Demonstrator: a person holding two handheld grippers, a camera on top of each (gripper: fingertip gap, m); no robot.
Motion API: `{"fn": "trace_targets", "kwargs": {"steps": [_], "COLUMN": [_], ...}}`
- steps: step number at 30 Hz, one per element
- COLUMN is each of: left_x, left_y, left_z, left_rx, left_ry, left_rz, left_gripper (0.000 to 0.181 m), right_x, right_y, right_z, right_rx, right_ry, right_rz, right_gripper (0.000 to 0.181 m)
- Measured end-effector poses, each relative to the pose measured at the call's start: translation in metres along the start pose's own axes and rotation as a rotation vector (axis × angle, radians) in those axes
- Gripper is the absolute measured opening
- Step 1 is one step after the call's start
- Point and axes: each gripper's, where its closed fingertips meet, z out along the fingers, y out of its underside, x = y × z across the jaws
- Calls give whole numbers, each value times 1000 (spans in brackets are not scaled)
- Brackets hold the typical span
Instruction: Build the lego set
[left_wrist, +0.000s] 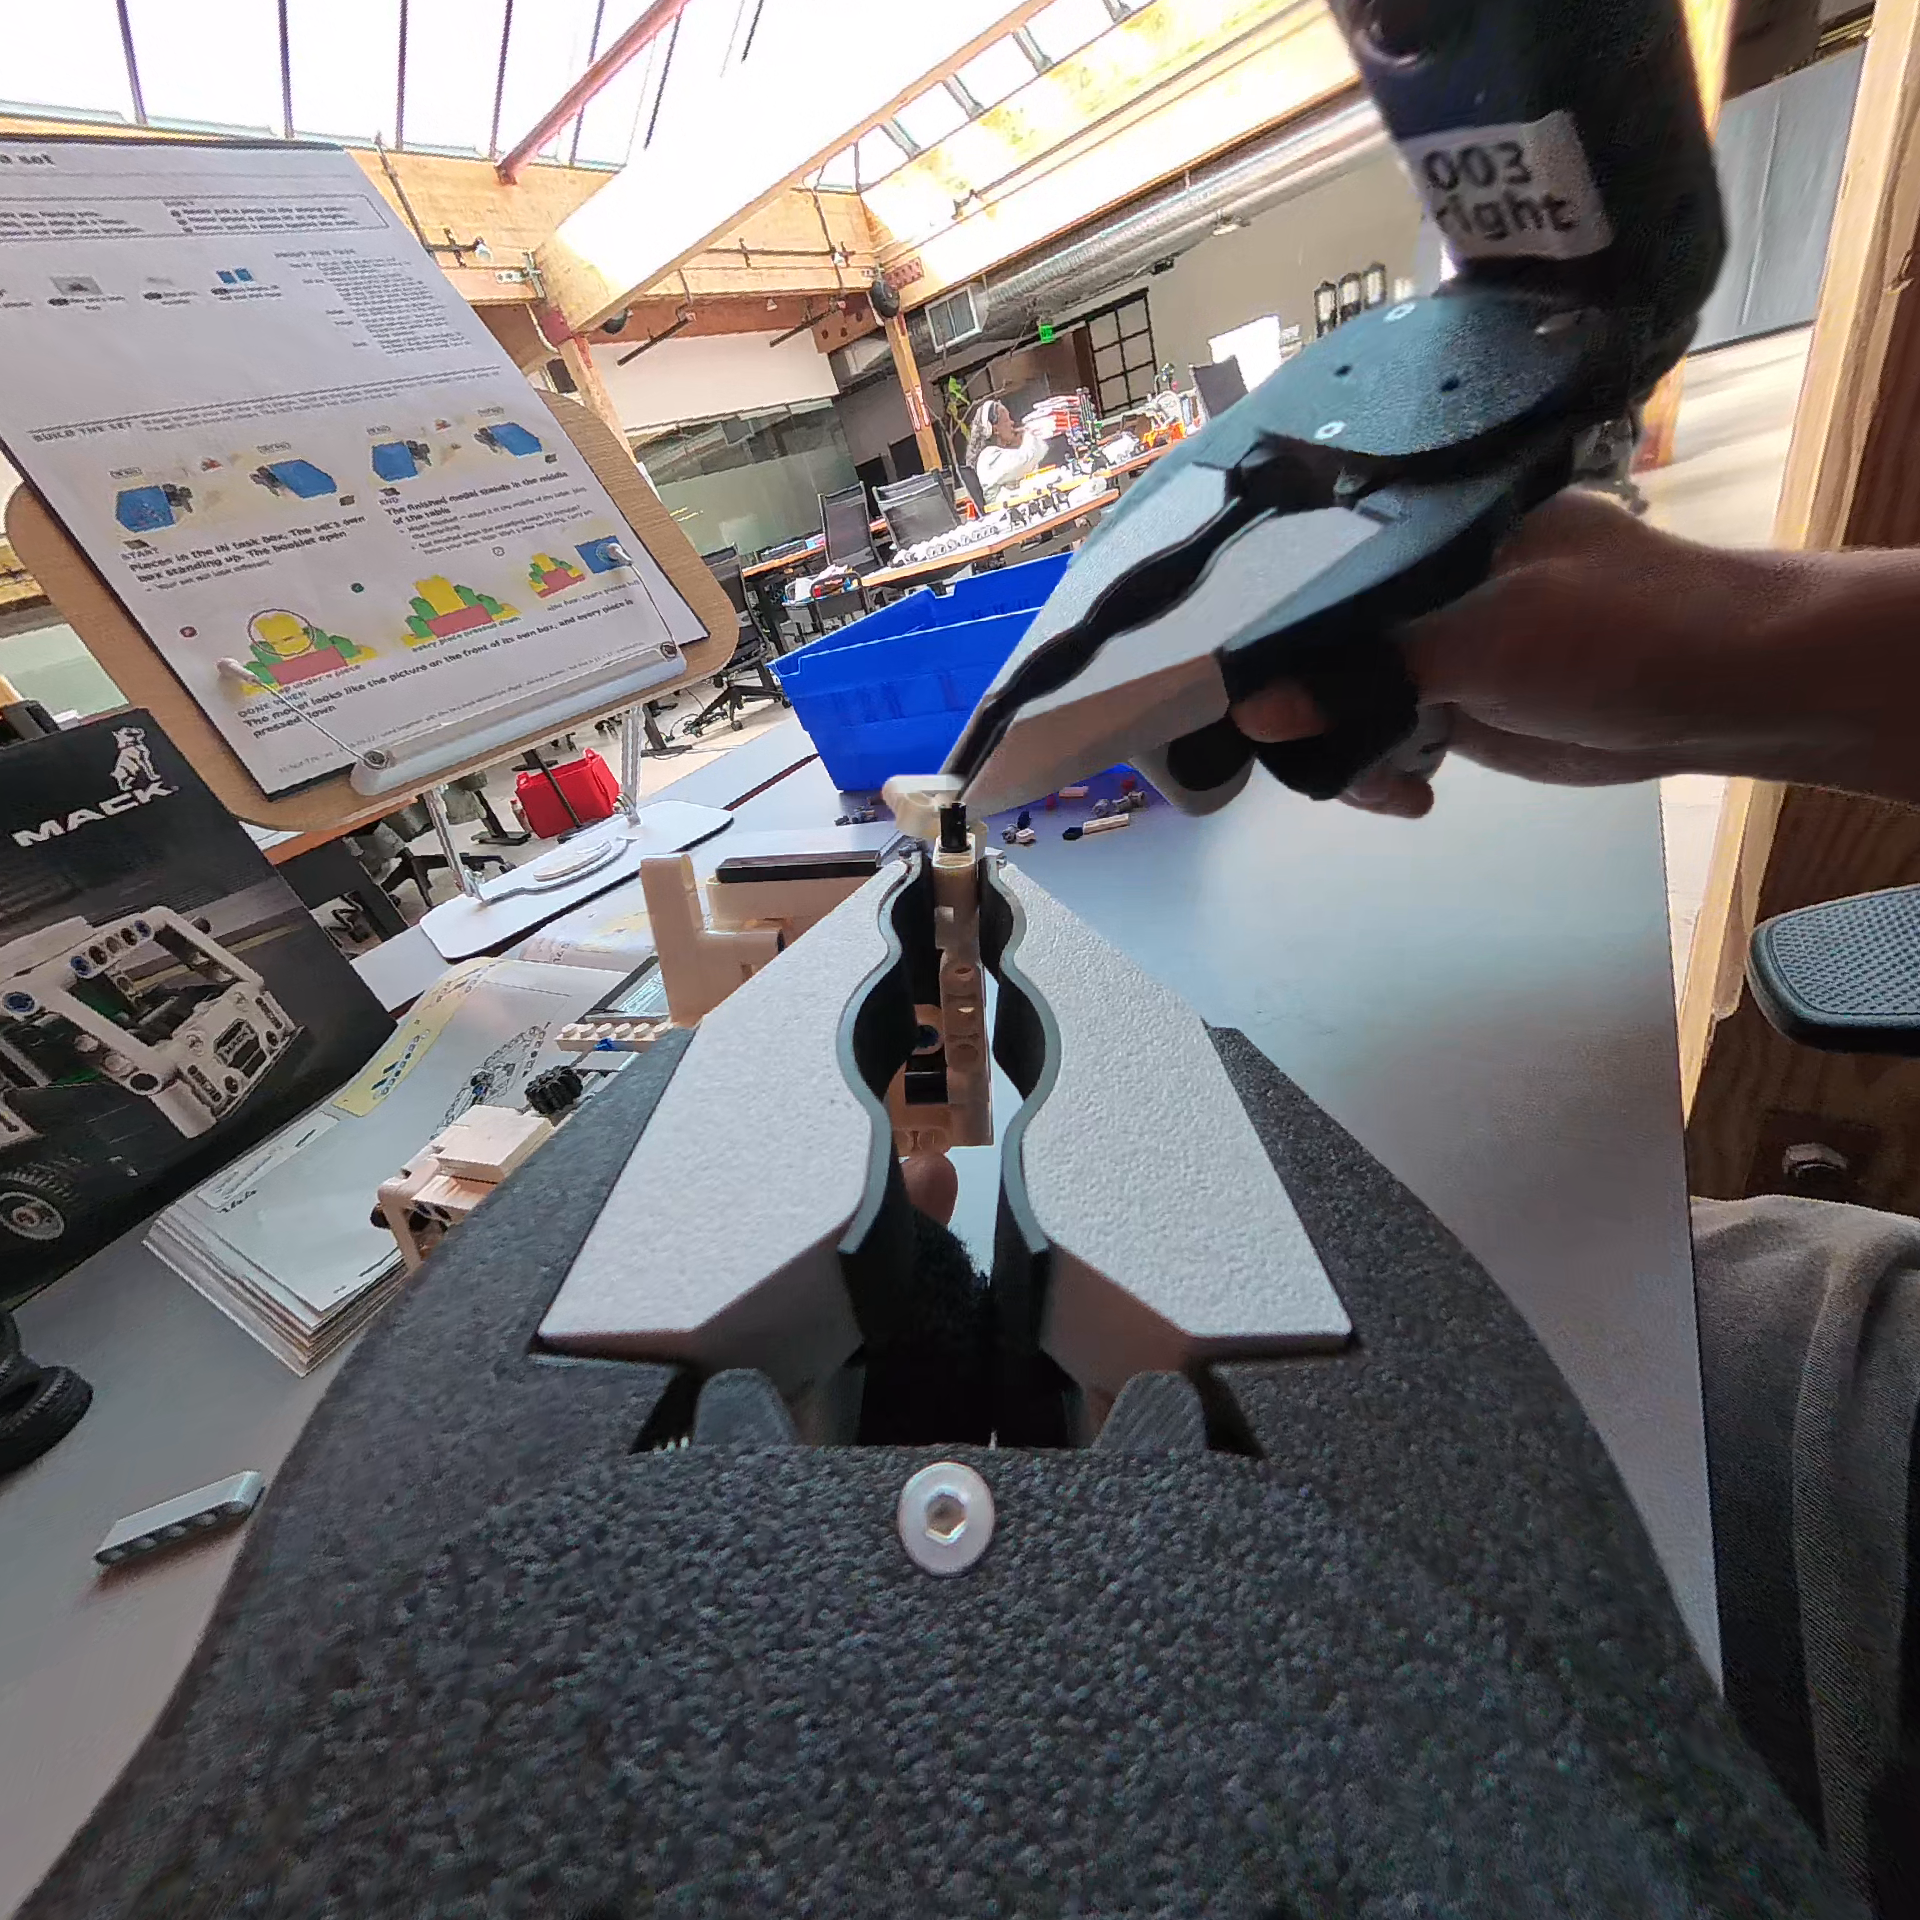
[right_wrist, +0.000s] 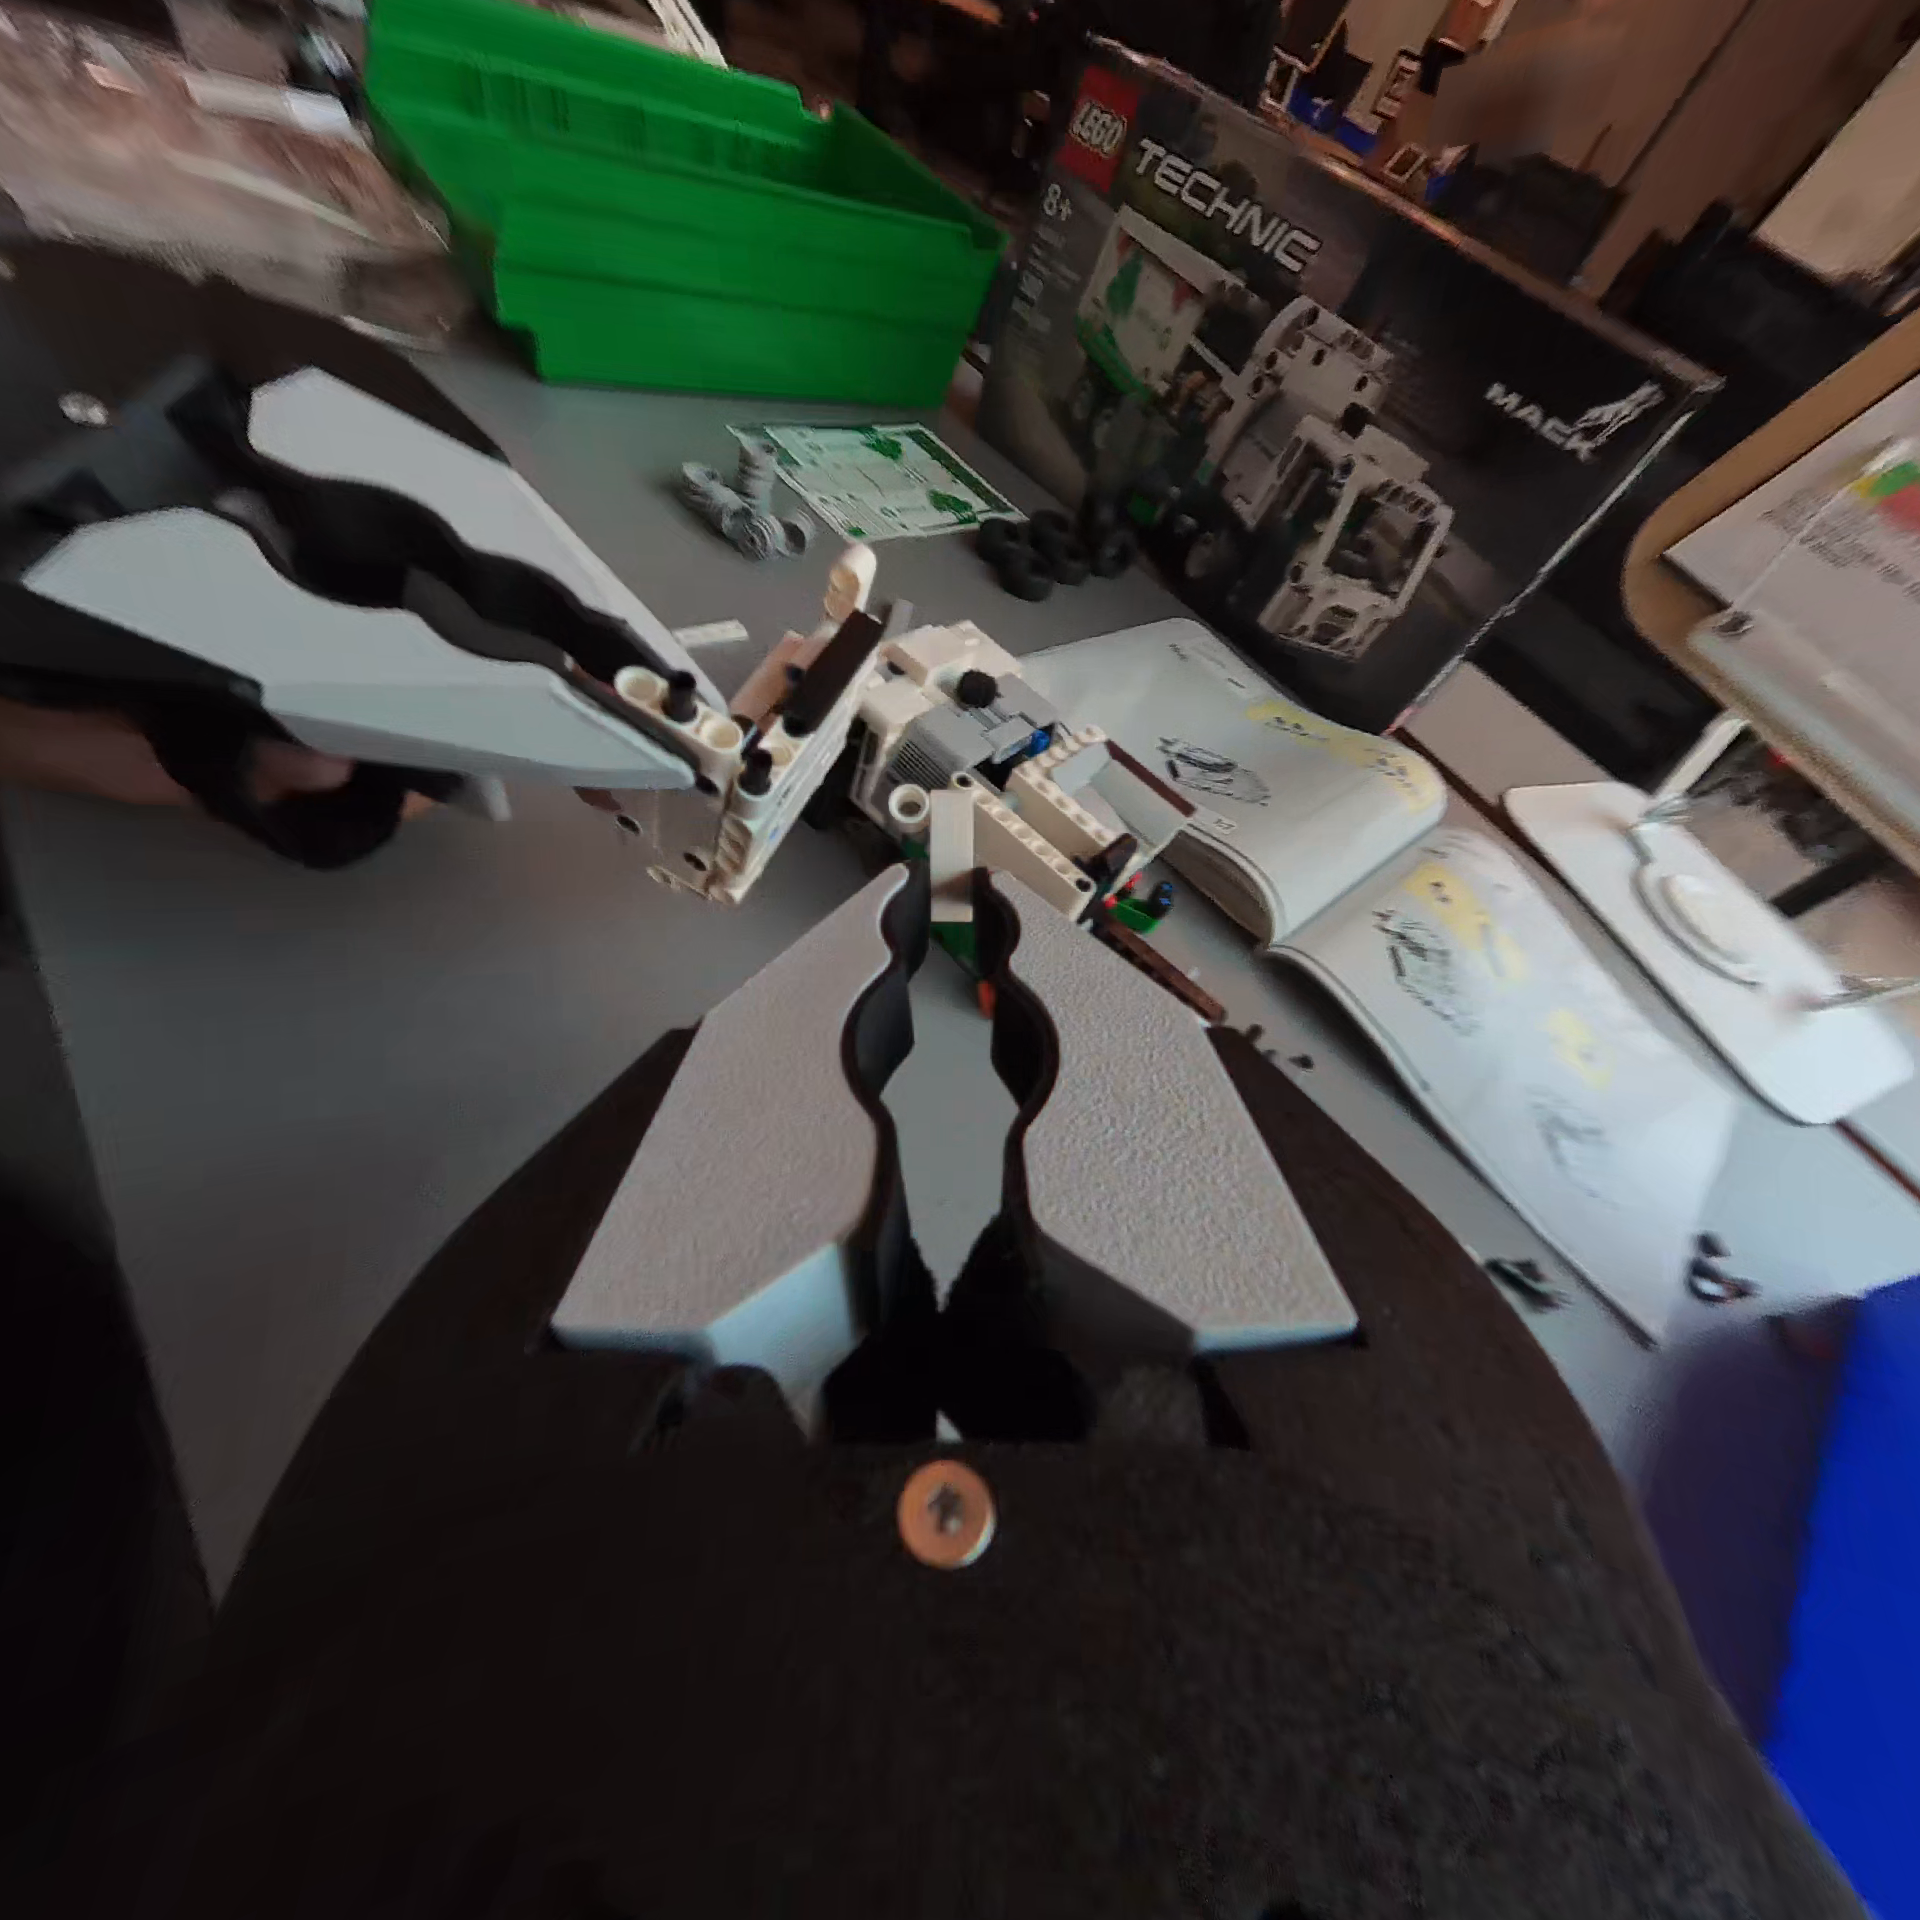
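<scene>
Beams of white lego, pinned into a sub-assembly (left_wrist: 956, 997), sit clamped in the left hand-held gripper (left_wrist: 948, 862) above the tabletop (left_wrist: 1351, 1039). The right hand-held gripper (right_wrist: 948, 883) pinches a small white piece (right_wrist: 951, 847) at its tips, beside the sub-assembly's black top pin (left_wrist: 951, 821).

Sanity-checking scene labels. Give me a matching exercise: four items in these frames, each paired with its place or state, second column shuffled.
Items:
1. left gripper
2. right gripper
3. green bin
4. instruction booklet

Places or states:
A. lying open on the table, right of the partly built truck
B. shut on a white beam assembly with a black pin on top
C. at the far end of the table, beside the set's box
D. shut on a small white piece

Pairs: 1-B, 2-D, 3-C, 4-A
</scene>
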Motion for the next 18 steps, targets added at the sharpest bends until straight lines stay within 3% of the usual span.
{"fn": "trace_targets", "kwargs": {"steps": [4, 9, 12, 18], "left_x": [-3, 0, 0, 0], "left_y": [4, 7, 7, 8], "left_z": [1, 2, 3, 3], "left_rx": [-26, -49, -52, -52], "left_ry": [-38, -41, -37, -35], "left_rz": [35, 78, 74, 74], "left_gripper": [6, 6, 6, 6], "right_x": [1, 8, 3, -6], "right_y": [13, 77, 107, 118], "right_z": [-8, -26, -36, -40], "right_rx": [-162, -510, -640, -653], "right_ry": [139, 171, 122, 99], "right_rz": [-264, -497, -472, -346], "right_gripper": [7, 7, 7, 9]}}
